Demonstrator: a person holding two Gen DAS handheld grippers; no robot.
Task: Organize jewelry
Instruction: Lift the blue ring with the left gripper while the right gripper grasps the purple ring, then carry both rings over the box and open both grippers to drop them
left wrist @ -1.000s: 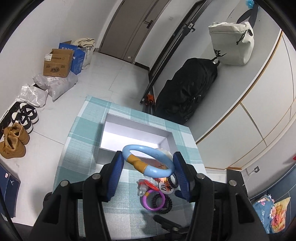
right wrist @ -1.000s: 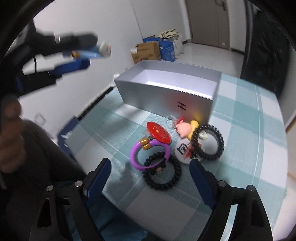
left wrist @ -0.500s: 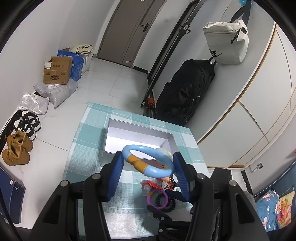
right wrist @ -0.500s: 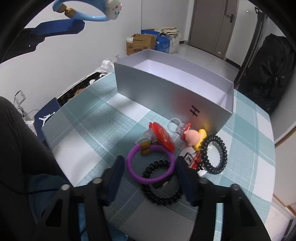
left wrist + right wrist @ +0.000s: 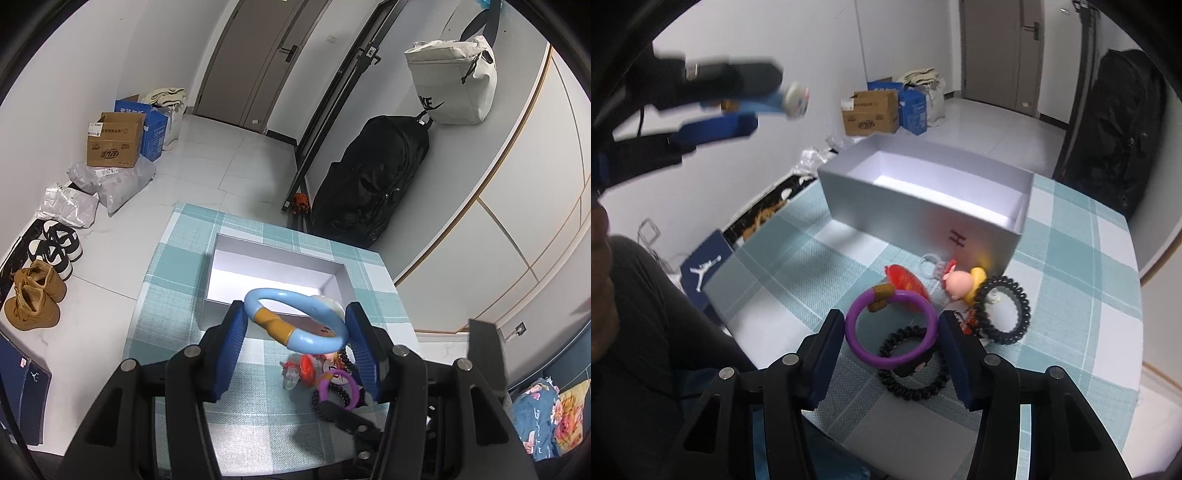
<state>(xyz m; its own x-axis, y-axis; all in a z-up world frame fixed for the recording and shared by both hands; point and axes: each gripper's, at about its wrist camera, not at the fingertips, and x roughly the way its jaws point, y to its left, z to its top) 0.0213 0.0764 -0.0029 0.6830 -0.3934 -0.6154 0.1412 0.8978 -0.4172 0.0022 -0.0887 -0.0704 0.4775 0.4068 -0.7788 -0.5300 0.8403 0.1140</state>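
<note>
My left gripper (image 5: 295,314) is shut on a light blue bangle (image 5: 314,340) with an orange segment, held in the air just in front of the open silver box (image 5: 277,258). In the right wrist view that gripper (image 5: 738,103) shows blurred at the upper left. My right gripper (image 5: 890,325) is low over the checked tablecloth (image 5: 1071,258). A purple bangle (image 5: 908,295) sits between its jaws, which are closing, and both pads touch it. The bangle tilts up off a black coil hair tie (image 5: 912,391).
A second black coil tie (image 5: 1019,314), a red clip (image 5: 905,277), a pink pig charm (image 5: 956,284) and a clear ring lie in front of the silver box (image 5: 905,218). A person's dark trouser leg (image 5: 665,332) is at the table's left edge.
My right gripper's jaws have narrowed from wide apart onto the purple bangle, which now tilts up from the table. The left gripper still holds the blue bangle in about the same place.
</note>
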